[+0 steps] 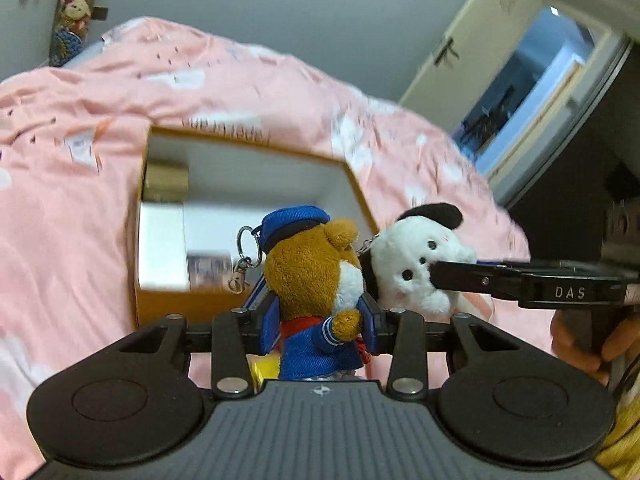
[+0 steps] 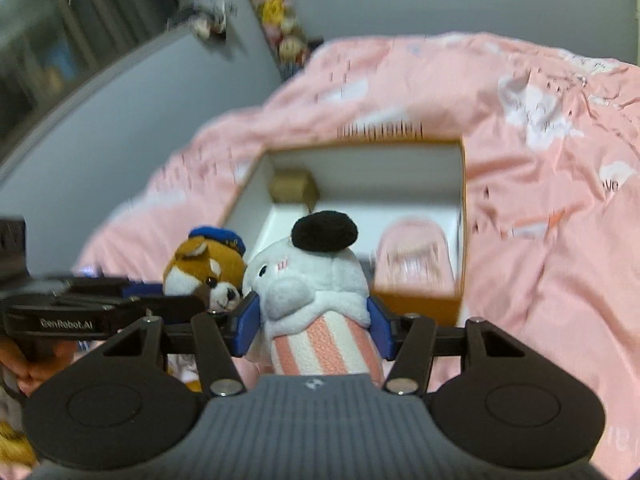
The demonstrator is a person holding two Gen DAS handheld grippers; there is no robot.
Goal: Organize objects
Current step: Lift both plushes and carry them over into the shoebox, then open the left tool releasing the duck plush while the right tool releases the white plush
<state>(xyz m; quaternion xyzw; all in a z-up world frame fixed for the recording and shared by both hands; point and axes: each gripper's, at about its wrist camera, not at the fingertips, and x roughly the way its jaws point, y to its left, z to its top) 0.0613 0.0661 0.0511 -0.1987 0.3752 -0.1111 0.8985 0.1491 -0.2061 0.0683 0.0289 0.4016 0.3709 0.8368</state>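
My left gripper (image 1: 320, 326) is shut on a brown bear plush (image 1: 308, 272) with a blue cap, blue jacket and metal key ring, held upright between the blue pads. Beside it, my right gripper (image 2: 314, 328) is shut on a white plush (image 2: 312, 280) with a black ear and pink-striped body. The two toys touch side by side; the white plush (image 1: 408, 272) shows right of the bear, the bear (image 2: 200, 268) left of the white one. Both hang just in front of an open orange box (image 1: 352, 184) with white inner walls (image 2: 462, 216) lying on the bed.
Pink patterned bedding (image 1: 60, 220) surrounds the box. Inside it lie a small golden carton (image 2: 294, 186), a pink item (image 2: 414, 260) and a white packet (image 1: 162, 248). Plush toys (image 1: 76, 12) hang on the grey wall. A hand (image 1: 580, 344) grips the right handle.
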